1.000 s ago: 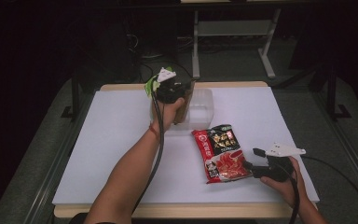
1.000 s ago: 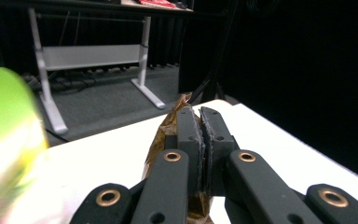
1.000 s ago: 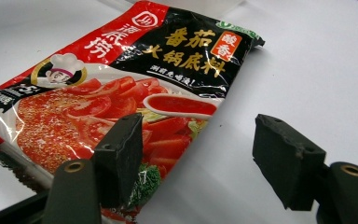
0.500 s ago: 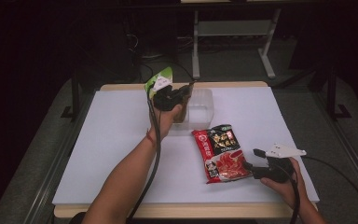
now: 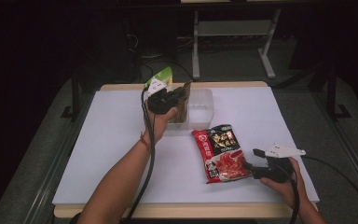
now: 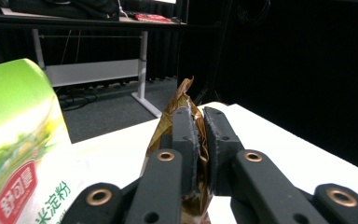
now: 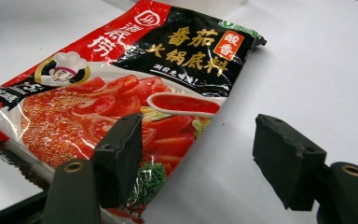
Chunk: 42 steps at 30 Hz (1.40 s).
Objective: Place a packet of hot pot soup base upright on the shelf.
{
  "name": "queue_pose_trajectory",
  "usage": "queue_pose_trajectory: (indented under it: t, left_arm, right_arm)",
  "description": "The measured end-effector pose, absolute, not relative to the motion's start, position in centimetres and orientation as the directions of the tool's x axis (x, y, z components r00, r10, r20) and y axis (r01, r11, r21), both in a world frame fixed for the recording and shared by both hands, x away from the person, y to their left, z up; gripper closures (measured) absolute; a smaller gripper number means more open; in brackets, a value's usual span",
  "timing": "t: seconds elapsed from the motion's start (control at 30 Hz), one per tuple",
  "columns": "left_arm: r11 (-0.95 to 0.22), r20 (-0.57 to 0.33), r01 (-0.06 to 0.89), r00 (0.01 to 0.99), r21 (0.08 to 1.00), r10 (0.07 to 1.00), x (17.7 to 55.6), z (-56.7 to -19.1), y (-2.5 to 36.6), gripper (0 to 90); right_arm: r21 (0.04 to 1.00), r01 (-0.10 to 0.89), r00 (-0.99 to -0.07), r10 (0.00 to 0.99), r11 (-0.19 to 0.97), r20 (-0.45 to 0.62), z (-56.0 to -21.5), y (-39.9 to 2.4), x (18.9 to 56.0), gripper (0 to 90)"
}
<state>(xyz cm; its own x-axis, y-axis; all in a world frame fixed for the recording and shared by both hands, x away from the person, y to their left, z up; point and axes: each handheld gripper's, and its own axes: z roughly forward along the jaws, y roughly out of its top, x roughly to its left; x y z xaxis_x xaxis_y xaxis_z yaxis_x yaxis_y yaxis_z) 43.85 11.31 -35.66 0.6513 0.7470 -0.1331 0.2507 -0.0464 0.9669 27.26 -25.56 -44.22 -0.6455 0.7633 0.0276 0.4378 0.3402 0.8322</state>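
green bag (image 6: 18, 154): cut off by left edge, I can't read full label
brown pouch (image 6: 179, 109): bottom hidden behind my jaws

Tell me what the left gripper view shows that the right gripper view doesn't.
Left gripper view: jaws that have just been opening, a brown packet between them, beside a green-and-white bag, with desk legs behind. Right gripper view: open jaws around the corner of a red tomato soup-base packet. Shared: the white table.
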Motion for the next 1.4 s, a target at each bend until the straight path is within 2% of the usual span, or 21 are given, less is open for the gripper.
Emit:
queue_pose_trajectory:
  t: [0.2,0.3,0.53,0.67,0.9,0.93,1.13,1.17,1.3,1.4]
  left_arm:
    - [-0.072,-0.108,0.245,0.647,0.967,0.755,43.7,-35.7,11.9,76.1]
    - [-0.093,-0.088,0.239,0.648,0.967,0.756,43.6,-35.7,12.4,68.9]
    - [-0.158,-0.033,0.215,0.684,0.964,0.729,42.8,-36.0,13.8,60.4]
    - [-0.209,0.02,0.185,0.701,0.96,0.713,41.5,-36.2,14.8,52.5]
    - [-0.294,0.083,0.148,0.757,0.944,0.648,38.3,-37.5,16.1,47.6]
    - [-0.306,0.084,0.147,0.773,0.941,0.629,37.7,-37.8,16.3,44.7]
    - [-0.352,0.057,0.17,0.832,0.92,0.552,35.6,-39.6,16.6,41.8]
    - [-0.373,0.061,0.176,0.837,0.911,0.543,35.4,-39.9,16.6,38.4]
    - [-0.44,0.031,0.214,0.873,0.872,0.486,34.5,-41.4,16.5,34.1]
    - [-0.467,0.046,0.213,0.875,0.858,0.482,34.1,-42.0,16.5,32.9]
  right_arm:
    - [0.832,0.437,-0.647,0.762,0.343,0.025,-44.2,-25.5,27.3,32.6]
    - [0.831,0.435,-0.65,0.759,0.346,0.024,-44.2,-25.4,27.3,32.8]
    - [0.83,0.438,-0.651,0.758,0.346,0.027,-44.2,-25.5,27.3,33.2]
    - [0.829,0.441,-0.653,0.757,0.344,0.033,-44.3,-25.5,27.4,33.4]
    - [0.822,0.454,-0.661,0.749,0.343,0.052,-44.4,-25.4,27.7,33.4]
    - [0.821,0.457,-0.671,0.739,0.343,0.064,-44.5,-25.2,27.8,33.4]
    - [0.815,0.468,-0.681,0.727,0.341,0.087,-44.5,-24.8,28.2,32.7]
    - [0.811,0.478,-0.687,0.719,0.337,0.106,-44.6,-24.8,28.4,31.7]
    - [0.798,0.507,-0.693,0.704,0.326,0.153,-44.8,-24.6,28.9,28.8]
    - [0.789,0.523,-0.693,0.699,0.321,0.175,-44.9,-24.5,29.2,27.5]
